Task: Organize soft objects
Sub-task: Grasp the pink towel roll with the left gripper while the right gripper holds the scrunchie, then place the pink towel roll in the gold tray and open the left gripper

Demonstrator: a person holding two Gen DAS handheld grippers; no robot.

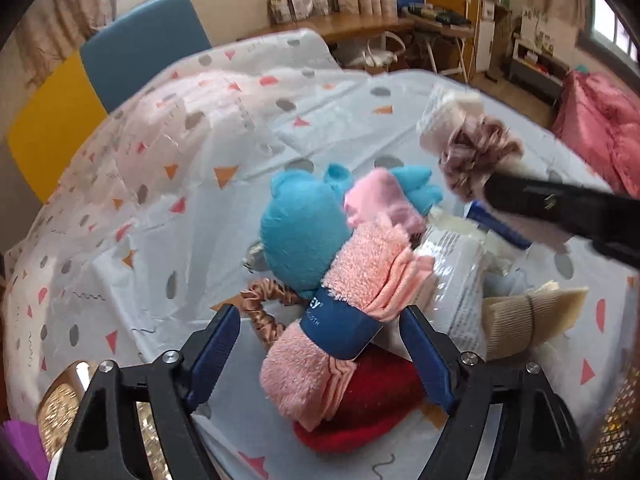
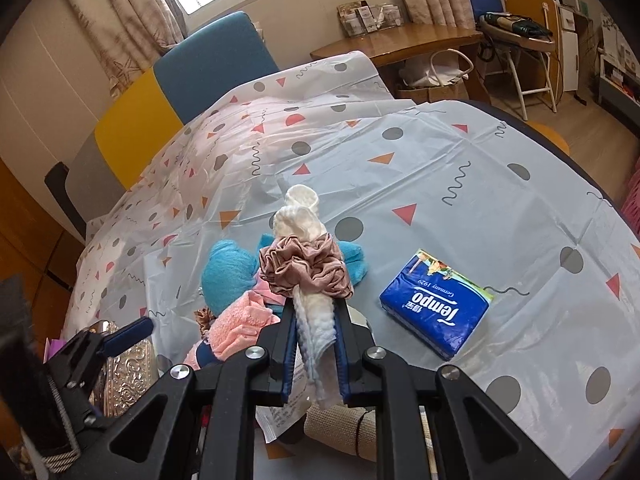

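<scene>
Lifting white pad roll (image 2: 316, 320) with mauve scrunchie (image 2: 306, 268): right tongs (image 2: 316, 330) clamped on roll. Left tongs (image 1: 320, 344) wide, straddling pink towel roll (image 1: 340, 316); centre on blue band before closing.

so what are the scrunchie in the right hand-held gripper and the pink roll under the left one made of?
Scrunchie: looks like satin, dusty pink, with a soft sheen on gathered folds. Pink roll: likely terry or microfibre cloth, matte with a fuzzy looped pile, wrapped in a smooth blue paper-like band.
</scene>
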